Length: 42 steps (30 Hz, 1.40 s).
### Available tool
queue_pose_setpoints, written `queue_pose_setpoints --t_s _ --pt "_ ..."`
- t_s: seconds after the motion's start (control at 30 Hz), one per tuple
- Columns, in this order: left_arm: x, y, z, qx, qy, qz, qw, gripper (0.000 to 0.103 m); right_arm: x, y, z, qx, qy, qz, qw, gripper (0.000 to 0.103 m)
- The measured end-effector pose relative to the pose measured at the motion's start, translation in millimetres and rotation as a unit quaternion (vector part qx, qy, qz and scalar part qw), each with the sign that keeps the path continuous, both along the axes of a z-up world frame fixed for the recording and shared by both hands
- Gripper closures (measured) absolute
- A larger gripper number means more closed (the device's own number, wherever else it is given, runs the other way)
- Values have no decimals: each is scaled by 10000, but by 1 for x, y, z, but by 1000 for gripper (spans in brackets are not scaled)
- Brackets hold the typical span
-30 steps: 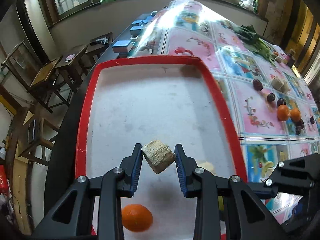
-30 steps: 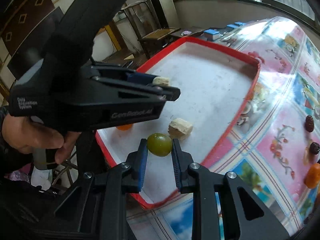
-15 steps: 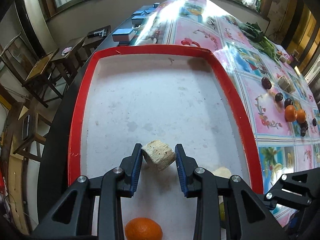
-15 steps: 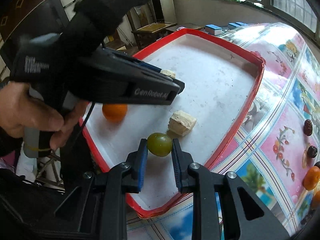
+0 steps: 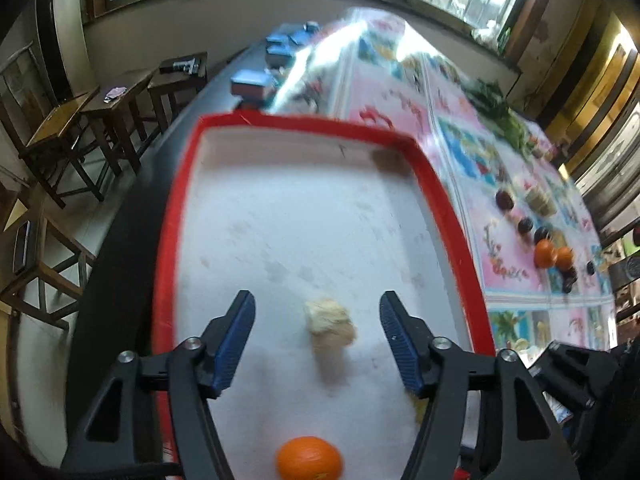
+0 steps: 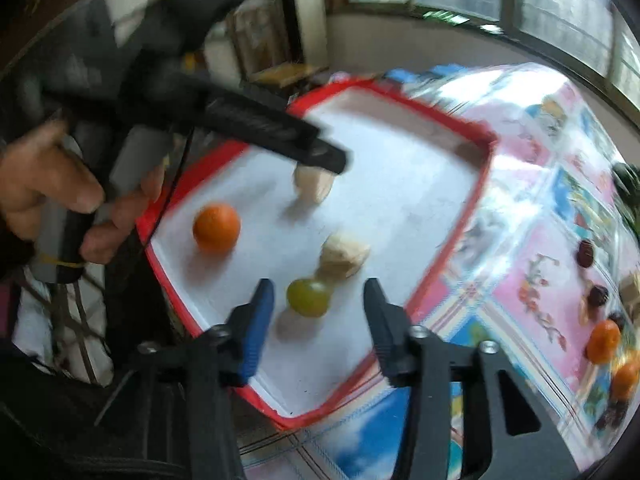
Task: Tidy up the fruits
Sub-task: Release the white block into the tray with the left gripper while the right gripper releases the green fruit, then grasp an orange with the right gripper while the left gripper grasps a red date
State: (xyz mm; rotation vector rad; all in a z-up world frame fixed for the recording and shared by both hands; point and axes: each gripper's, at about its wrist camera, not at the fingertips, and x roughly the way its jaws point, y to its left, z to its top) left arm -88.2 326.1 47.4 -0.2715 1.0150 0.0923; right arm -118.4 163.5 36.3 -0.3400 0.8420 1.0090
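Both grippers have just let go — the left gripper [image 5: 316,344] stands wide over the pale rough-sided cube [image 5: 329,327], the right gripper [image 6: 318,320] wide around the round green fruit [image 6: 308,297] — so both pieces now rest inside the red-rimmed white tray [image 5: 434,188], with more fruit waiting outside it.

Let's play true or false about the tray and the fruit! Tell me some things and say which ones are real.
1. Both grippers are open. True: the left gripper and the right gripper hold nothing.
2. The green fruit lies on the red-rimmed tray. True.
3. The orange in the tray is squeezed by the right gripper. False: it lies free, to the side.
4. The tray holds two pale chunks. True.
5. No fruit lies on the tablecloth. False: oranges and dark fruits lie there.
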Motion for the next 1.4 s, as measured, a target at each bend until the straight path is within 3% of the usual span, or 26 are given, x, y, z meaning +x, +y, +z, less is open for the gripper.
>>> queue_pose_setpoints --t_s 0.1,0.2,0.37,0.5,0.67,0.73,0.93,1.13,1.3,1.4 --pt "3 8 15 71 -179 -34 9998 37 10 -31 18 363 194 -477 9980 52" --pt "18 -10 25 158 -317 -362 9987 37 20 -71 24 331 52 -1232 9918 52" --pt "60 -96 29 178 -310 -1526 9876 37 57 -149 8 40 147 -2734 9618 52" --pt "92 -158 18 338 -122 -2140 9762 36 90 -178 -2 6 321 -3401 9398 52" --pt "139 -190 4 116 155 -2409 9703 36 121 -177 -11 69 456 -3499 9356 50" --pt "157 -190 -3 61 279 -2305 9727 36 126 -174 -12 102 471 -3487 9360 41" --pt "176 -189 -15 -416 372 -2214 9736 36 131 -160 -17 53 354 -3288 9437 39" --pt "186 -196 -24 -503 451 -2254 9719 36 130 -161 -20 315 493 -3297 9423 39" --pt "191 -198 -28 -510 442 -2311 9706 37 134 -164 -26 426 692 -3319 9398 46" --pt "193 -199 -31 -557 442 -2371 9689 38 133 -163 -26 421 662 -3288 9412 55"
